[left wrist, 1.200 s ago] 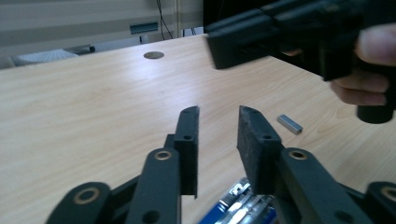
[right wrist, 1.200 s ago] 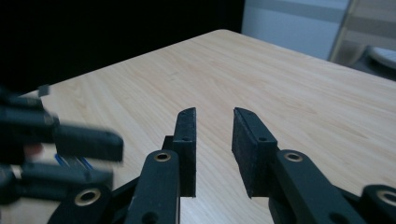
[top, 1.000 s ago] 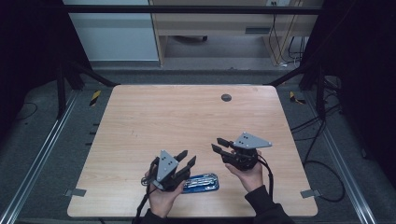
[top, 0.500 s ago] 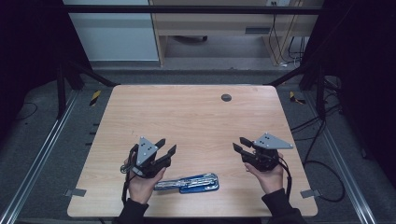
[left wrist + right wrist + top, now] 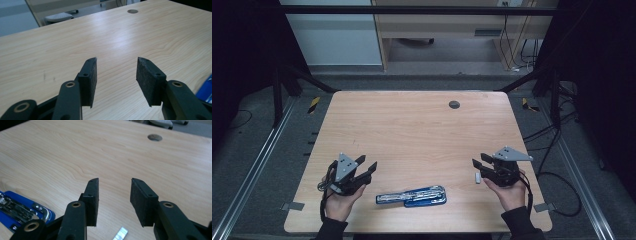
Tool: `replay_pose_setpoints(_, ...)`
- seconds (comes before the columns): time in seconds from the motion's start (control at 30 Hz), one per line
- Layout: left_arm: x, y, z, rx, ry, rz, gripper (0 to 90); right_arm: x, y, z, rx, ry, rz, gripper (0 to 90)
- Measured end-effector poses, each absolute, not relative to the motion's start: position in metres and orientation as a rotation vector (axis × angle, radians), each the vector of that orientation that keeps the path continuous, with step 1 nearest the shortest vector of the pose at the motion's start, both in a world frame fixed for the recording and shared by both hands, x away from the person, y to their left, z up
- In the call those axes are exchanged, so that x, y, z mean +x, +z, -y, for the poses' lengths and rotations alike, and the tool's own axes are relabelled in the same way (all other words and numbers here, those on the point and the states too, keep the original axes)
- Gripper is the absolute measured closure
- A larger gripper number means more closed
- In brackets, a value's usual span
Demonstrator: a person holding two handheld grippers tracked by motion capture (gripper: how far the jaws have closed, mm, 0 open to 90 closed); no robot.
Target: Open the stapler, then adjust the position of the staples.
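In the high view the stapler (image 5: pixel 411 196), blue with a silver metal top, lies flat low in the frame, a little left of centre, close to the near edge of the table (image 5: pixel 412 130). Its long side runs left to right, slightly raised toward the right. It seems to lie opened out, though the detail is too small to be sure.

The left gripper (image 5: pixel 365 167) sits in the lower left of the frame, held in a hand (image 5: pixel 338 202) that comes up from the bottom edge. It is well apart from the stapler, off its left end. Its 2 jaws stand wide and have just been opening, with bare wood between them. In the left gripper view (image 5: pixel 116 75) the pads face each other across an empty gap, and a blue corner of the stapler (image 5: pixel 206 87) shows at the right edge.

The right gripper (image 5: pixel 478 165) is in the lower right of the high view, held by the other hand (image 5: pixel 510 192), clear of the stapler's right end. Its jaws are also wide, have just been opening, and hold nothing. A small pale strip (image 5: pixel 477 177) lies on the wood just beside its lower jaw. In the right gripper view (image 5: pixel 114 197) the strip (image 5: pixel 120 233) appears at the bottom between the jaws, and the stapler (image 5: pixel 22 210) lies at the lower left. A dark round hole (image 5: pixel 454 104) marks the table's far side, right of centre.
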State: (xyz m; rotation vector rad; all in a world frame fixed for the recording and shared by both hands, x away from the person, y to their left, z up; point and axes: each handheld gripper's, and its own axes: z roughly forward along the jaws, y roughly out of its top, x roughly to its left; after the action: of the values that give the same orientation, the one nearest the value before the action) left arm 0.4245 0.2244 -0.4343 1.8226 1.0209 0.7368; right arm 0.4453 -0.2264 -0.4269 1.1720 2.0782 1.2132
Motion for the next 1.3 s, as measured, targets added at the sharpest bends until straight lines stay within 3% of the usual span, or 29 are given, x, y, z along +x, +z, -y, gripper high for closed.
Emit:
replay_pose_setpoints(0.27, 0.424, -0.445, -0.242, 1.826, 0.747, -1.059, 53.6, 0.446, -0.438, 0.233, 1.259, 1.130, -2.117, 58.1)
replay_pose_setpoints(0.53, 0.422, -0.460, -0.256, 1.901, 0.730, -1.085, 50.6, 0.447, -0.446, 0.237, 1.339, 1.062, -2.142, 58.5)
replay_pose_setpoints(0.9, 0.417, -0.465, -0.278, 1.885, 0.719, -1.170, 48.0, 0.452, -0.463, 0.236, 1.399, 0.978, -2.182, 56.6)
replay_pose_setpoints(1.3, 0.419, -0.468, -0.279, 1.884, 0.716, -1.190, 47.8, 0.461, -0.474, 0.229, 1.475, 0.876, -2.229, 63.3)
